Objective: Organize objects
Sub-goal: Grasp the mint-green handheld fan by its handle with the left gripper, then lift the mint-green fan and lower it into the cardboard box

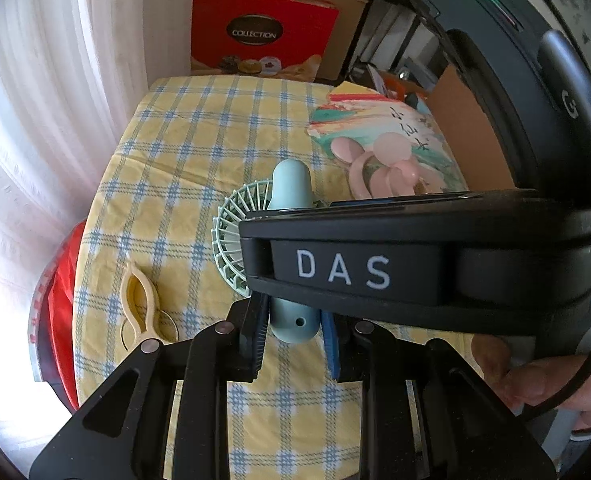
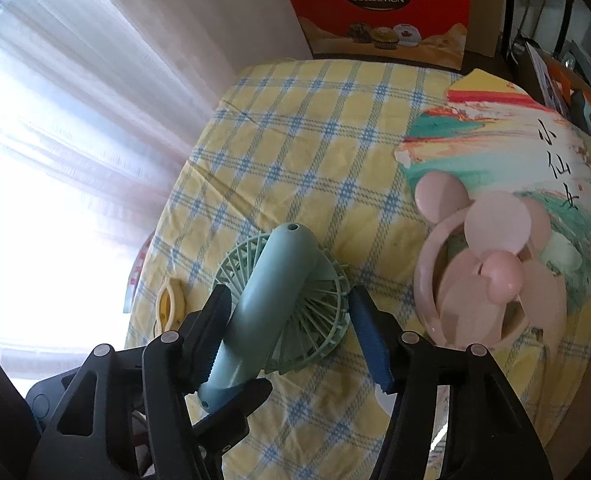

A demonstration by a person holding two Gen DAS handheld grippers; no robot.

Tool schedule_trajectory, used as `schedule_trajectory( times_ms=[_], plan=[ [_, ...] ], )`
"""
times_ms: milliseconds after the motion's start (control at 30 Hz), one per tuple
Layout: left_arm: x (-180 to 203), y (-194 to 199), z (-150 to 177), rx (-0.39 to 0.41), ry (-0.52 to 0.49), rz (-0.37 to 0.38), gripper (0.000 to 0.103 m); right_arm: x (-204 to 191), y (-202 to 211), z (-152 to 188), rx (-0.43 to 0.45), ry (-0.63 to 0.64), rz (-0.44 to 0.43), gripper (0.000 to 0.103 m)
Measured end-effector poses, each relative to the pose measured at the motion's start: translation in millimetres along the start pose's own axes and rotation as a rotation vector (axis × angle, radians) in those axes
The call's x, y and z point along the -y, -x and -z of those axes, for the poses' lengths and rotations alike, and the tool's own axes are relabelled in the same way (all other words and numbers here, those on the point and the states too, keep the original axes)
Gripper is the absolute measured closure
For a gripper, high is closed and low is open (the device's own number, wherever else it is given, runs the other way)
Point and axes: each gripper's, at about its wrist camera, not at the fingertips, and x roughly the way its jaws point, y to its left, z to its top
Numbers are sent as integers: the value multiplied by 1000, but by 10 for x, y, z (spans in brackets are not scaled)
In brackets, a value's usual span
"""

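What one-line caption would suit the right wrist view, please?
Right claw open around the green handheld fan on the checked tablecloth.

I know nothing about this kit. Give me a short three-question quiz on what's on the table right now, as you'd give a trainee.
1. True or false: the pink fan lies directly on the checked cloth.
2. What sits between the open fingers of the right gripper? A. the green fan B. the pink fan C. the painted sheet
3. Fill in: the left gripper grips the green fan by its ____.

Key
1. False: it lies on the painted sheet.
2. A
3. handle
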Motion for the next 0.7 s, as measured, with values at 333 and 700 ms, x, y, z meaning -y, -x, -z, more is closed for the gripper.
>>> schedule_trajectory(
  times_ms=[333,700],
  plan=[
    [145,208,-1,33,-15,12,81,43,215,67,24,-12,-17,41],
    [516,543,-111,72,-46,25,81,103,746,121,96,-22,-7,41]
  ],
)
